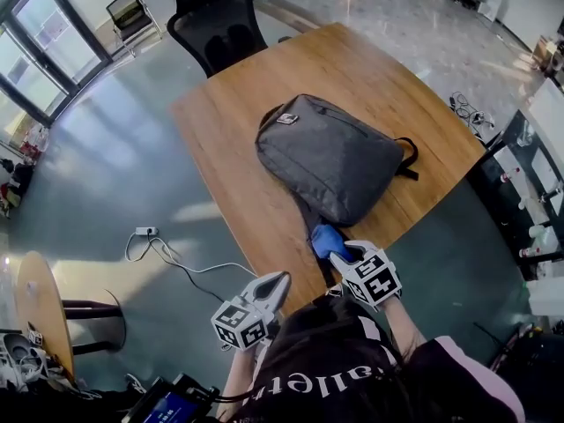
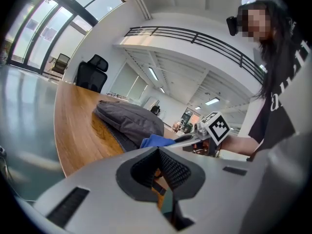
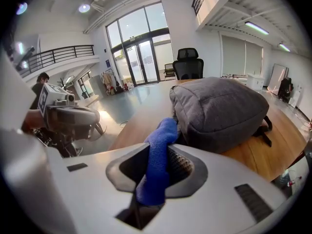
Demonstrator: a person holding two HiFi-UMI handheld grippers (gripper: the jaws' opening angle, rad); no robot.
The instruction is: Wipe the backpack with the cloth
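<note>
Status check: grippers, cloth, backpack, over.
Right gripper shut on blue cloth, at the backpack near end. Left gripper shut, empty, held aside. Nothing blocking.

The grey left gripper (image 1: 278, 280) hangs low by the torso, its fingers (image 2: 142, 168) pressed together and empty. The right gripper (image 1: 345, 252) reaches ahead, pinching a blue fabric cloth (image 3: 165, 133).

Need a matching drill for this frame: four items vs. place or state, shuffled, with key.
Items
1. grey fabric backpack
2. blue cloth
3. left gripper
4. black office chair

Place or state
A. jaws together, nothing between them
B. standing at the far end of the wooden table
C. lying flat on the wooden table
D. clamped in the jaws of the right gripper

Pairs: 1-C, 2-D, 3-A, 4-B
</note>
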